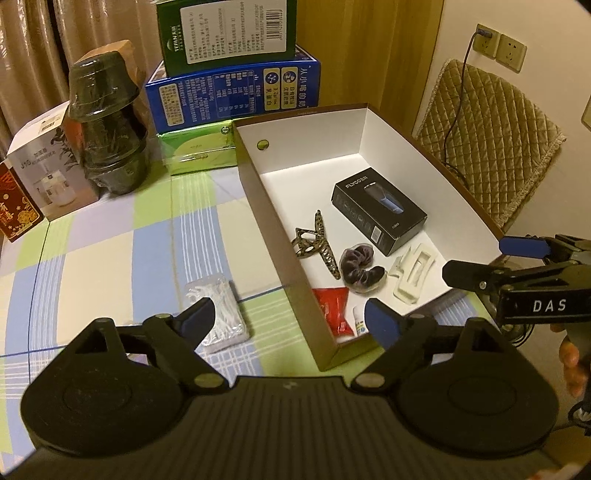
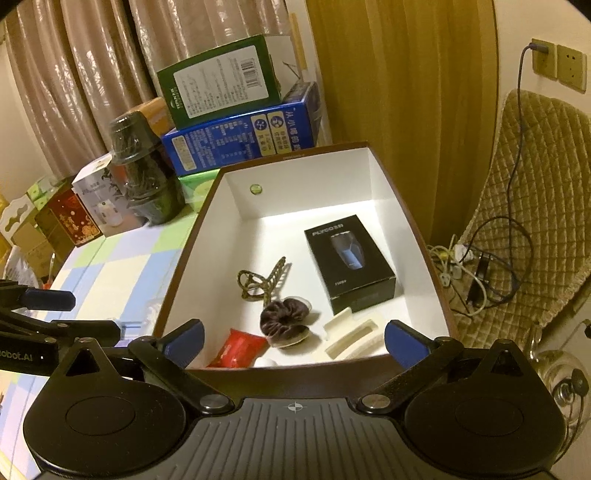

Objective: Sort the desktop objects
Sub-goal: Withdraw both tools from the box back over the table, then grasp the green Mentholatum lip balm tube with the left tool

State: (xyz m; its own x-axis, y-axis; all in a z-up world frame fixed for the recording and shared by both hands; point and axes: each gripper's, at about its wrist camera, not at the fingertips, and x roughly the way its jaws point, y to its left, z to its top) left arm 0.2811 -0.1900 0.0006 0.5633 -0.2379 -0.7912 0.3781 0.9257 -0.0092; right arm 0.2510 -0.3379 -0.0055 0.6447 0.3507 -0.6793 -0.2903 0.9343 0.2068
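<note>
A brown box with a white inside point(image 1: 317, 155) point(image 2: 295, 199) holds a black shaver box point(image 1: 378, 214) point(image 2: 351, 266), a leopard hair claw point(image 1: 314, 243) point(image 2: 262, 280), a purple scrunchie point(image 1: 360, 269) point(image 2: 284, 321), a white clip point(image 1: 413, 273) point(image 2: 351, 339), a red packet point(image 1: 332, 306) point(image 2: 238, 350) and a small white bottle point(image 1: 360, 325). A clear pack of floss picks point(image 1: 221, 314) lies on the checked cloth left of the box. My left gripper point(image 1: 291, 321) is open, above the pack and the box's near wall. My right gripper point(image 2: 293, 341) is open and empty at the box's near edge; it also shows in the left wrist view point(image 1: 476, 258).
Stacked green point(image 1: 225, 33) and blue cartons point(image 1: 236, 96), a green tissue pack point(image 1: 199, 151), a wrapped black pot stack point(image 1: 107, 125), a white carton point(image 1: 48, 162) and a red box point(image 1: 14, 210) line the table's back. A quilted chair point(image 2: 532, 206) with cables point(image 2: 476, 273) stands right.
</note>
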